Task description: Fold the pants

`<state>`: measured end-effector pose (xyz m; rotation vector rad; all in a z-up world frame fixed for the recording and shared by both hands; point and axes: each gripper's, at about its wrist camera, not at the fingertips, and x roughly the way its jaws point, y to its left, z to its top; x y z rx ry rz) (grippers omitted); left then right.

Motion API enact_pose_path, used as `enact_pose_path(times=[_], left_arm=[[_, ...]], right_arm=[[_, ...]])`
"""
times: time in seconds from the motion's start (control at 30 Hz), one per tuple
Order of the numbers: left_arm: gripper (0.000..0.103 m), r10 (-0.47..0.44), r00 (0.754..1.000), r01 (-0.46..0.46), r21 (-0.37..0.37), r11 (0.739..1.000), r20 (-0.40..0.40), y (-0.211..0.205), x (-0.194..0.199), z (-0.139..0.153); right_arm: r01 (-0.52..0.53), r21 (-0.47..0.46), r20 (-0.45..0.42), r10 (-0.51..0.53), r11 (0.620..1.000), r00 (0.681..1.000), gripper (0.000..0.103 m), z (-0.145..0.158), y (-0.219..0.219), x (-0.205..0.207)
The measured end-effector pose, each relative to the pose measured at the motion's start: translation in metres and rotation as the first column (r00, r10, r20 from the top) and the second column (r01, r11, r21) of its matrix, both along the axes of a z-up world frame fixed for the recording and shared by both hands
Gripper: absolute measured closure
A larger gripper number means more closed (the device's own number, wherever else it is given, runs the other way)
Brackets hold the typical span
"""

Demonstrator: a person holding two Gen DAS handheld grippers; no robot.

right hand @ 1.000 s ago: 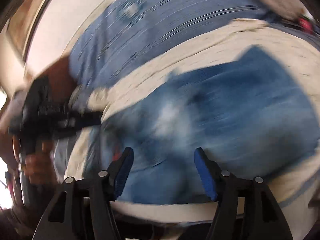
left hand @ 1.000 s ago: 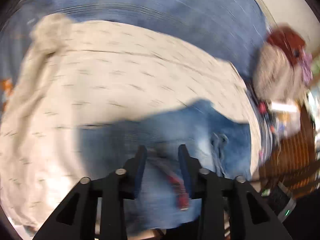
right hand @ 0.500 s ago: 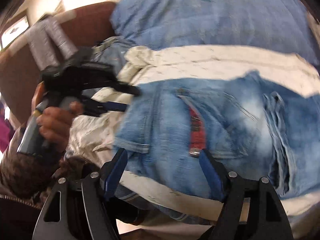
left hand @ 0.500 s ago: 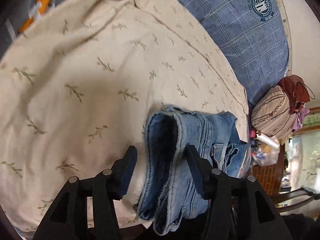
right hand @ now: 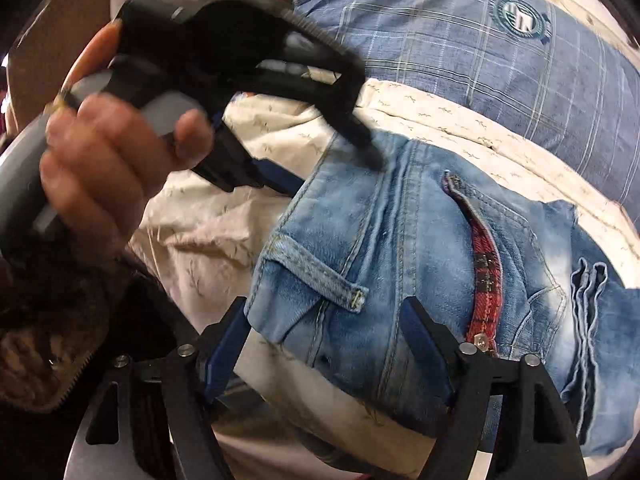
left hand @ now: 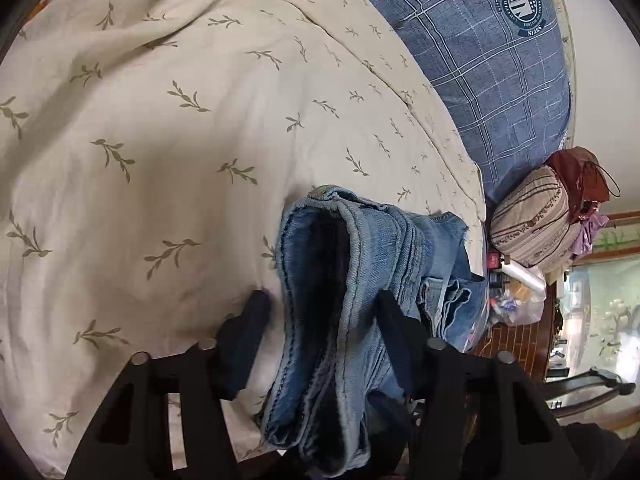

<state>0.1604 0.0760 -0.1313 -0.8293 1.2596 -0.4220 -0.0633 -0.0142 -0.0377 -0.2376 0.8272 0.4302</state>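
Folded light-blue jeans (left hand: 360, 264) lie on a cream leaf-print duvet (left hand: 160, 140) near its edge. My left gripper (left hand: 320, 316) straddles the folded end, jaws closing. Its right finger (left hand: 394, 324) touches the denim, while a strip of duvet shows between the left finger (left hand: 250, 320) and the jeans. In the right wrist view the jeans (right hand: 420, 248) show a red plaid pocket lining (right hand: 486, 280). My right gripper (right hand: 326, 336) hovers over the belt-loop corner, jaws closing but clear of the cloth. A hand (right hand: 112, 168) holds the left gripper (right hand: 334, 172) at the jeans' far edge.
A blue plaid pillow (left hand: 492, 72) lies beyond the duvet. Past the bed's corner sit a striped bag (left hand: 532, 220), a maroon bag (left hand: 580, 176) and small bottles and a plastic bag (left hand: 516, 292) over a brick-pattern floor. A dark chair (left hand: 592, 388) stands at lower right.
My left gripper came down over the folded end of the jeans and its jaws narrowed since half a second ago. The right gripper swept sideways along the waistband and rolled.
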Motion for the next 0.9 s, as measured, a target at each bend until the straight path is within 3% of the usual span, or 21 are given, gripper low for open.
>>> enact_pose_path(times=[0.07, 0.13, 0.2, 0.27, 0.33, 0.37, 0.4, 0.47, 0.73, 0.83, 0.9], left_arm=[[0.072, 0.002, 1.000, -0.002, -0.004, 1.000, -0.003, 0.005, -0.004, 0.008], [0.078, 0.003, 1.000, -0.003, -0.006, 1.000, 0.003, 0.005, -0.006, 0.014], [0.088, -0.005, 1.000, 0.005, 0.003, 1.000, 0.024, 0.004, -0.009, 0.025], [0.094, -0.029, 0.998, 0.032, -0.057, 0.998, 0.048, 0.005, -0.011, 0.037], [0.093, -0.020, 0.997, 0.020, -0.007, 1.000, 0.075, 0.007, -0.012, 0.048], [0.087, -0.018, 0.994, 0.012, 0.049, 0.999, 0.110, 0.008, -0.014, 0.056], [0.081, -0.020, 0.991, 0.008, 0.089, 0.996, 0.131, 0.010, -0.017, 0.060], [0.053, -0.031, 0.991, 0.020, 0.084, 0.996, 0.131, 0.008, -0.021, 0.060], [0.052, -0.148, 0.989, 0.147, 0.061, 0.987, 0.012, -0.014, -0.023, 0.021], [0.053, -0.141, 0.990, 0.141, -0.007, 0.990, 0.023, -0.008, -0.023, 0.027], [0.053, -0.131, 0.988, 0.137, -0.075, 0.988, 0.080, -0.002, -0.022, 0.041]], right_arm=[[-0.007, 0.029, -0.009, 0.007, 1.000, 1.000, 0.048, 0.002, -0.004, 0.001], [-0.011, 0.064, -0.025, 0.013, 0.998, 1.000, 0.079, 0.006, -0.009, 0.003], [0.004, 0.104, -0.034, -0.001, 0.995, 0.999, 0.083, 0.013, -0.019, 0.003], [0.022, 0.139, -0.048, -0.015, 0.990, 0.999, 0.080, 0.018, -0.029, 0.004], [0.021, 0.161, -0.062, -0.011, 0.987, 0.998, 0.070, 0.018, -0.034, 0.003], [0.023, 0.166, -0.055, -0.014, 0.986, 0.998, 0.057, 0.018, -0.035, 0.000], [0.022, 0.164, -0.055, -0.013, 0.986, 0.998, 0.051, 0.017, -0.034, -0.002], [0.007, 0.122, -0.026, -0.003, 0.992, 1.000, 0.041, 0.016, -0.027, -0.008], [-0.054, -0.085, 0.015, 0.055, 0.995, 0.998, 0.037, -0.008, 0.010, -0.014], [-0.039, -0.074, 0.003, 0.039, 0.997, 0.999, 0.037, -0.009, 0.008, -0.013], [-0.028, -0.058, 0.002, 0.028, 0.998, 1.000, 0.037, -0.007, 0.004, -0.013]])
